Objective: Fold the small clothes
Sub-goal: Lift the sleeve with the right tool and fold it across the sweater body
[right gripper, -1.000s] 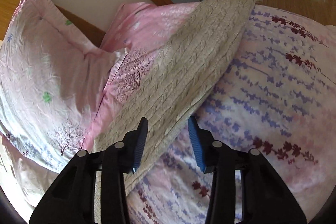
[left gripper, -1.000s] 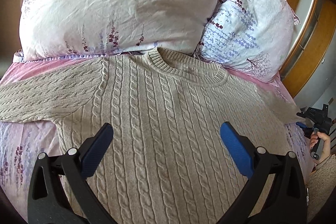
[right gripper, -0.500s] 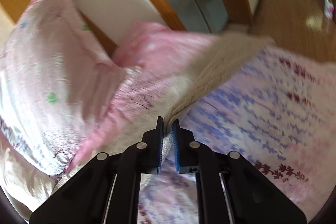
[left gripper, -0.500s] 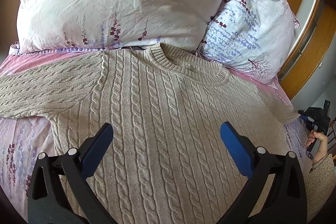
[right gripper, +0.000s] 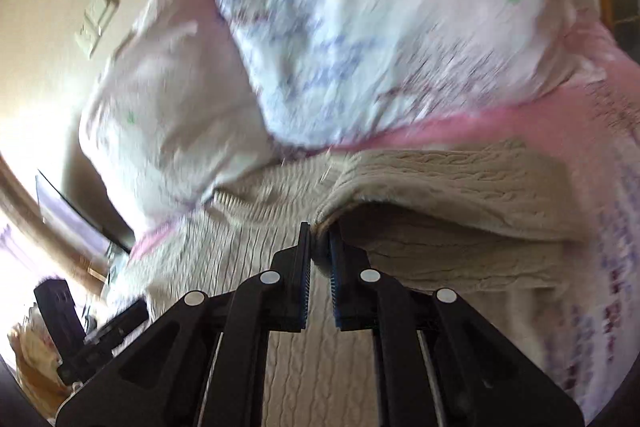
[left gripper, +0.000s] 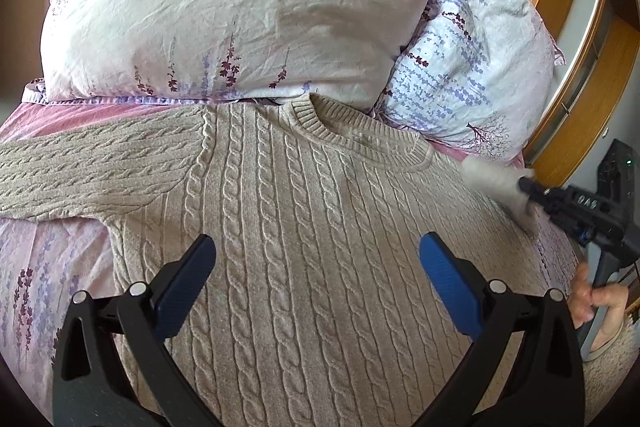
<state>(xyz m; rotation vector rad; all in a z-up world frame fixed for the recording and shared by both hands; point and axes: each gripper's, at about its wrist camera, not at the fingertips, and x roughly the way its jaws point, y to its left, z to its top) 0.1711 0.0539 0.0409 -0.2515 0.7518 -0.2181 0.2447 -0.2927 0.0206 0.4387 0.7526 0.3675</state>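
The cable-knit sweater (left gripper: 304,227) lies face up on the bed (left gripper: 48,267), its collar (left gripper: 360,135) at 12 o'clock just under the two floral pillows (left gripper: 240,3), so the body is spread flat and ready for a sleeve-first fold. One sleeve (left gripper: 80,171) runs straight out toward 9 o'clock in the left wrist view, untouched.

The left tool (left gripper: 316,267) hangs over the chest of the sweater with its blue pads wide apart and nothing between them. Judging by that position, it waits to pin or steady the body while the other side is worked.

The right tool (right gripper: 319,259) is clamped on the sweater's other sleeve; in its own view the pads are nearly together with a fold of knit pinched between them, and the cloth rises from the bed in a soft arch toward 2 o'clock. In the left wrist view the same tool (left gripper: 536,191) shows at 3 o'clock, a pale blurred piece of sleeve lifted at its tip. The grip sits on the sleeve's edge, probably so the whole sleeve can be swung inward across the chest without dragging the body.

The right view is smeared by motion, so how much cloth is caught cannot be told. The knit looks thick and limp; a shallow pinch might slip.
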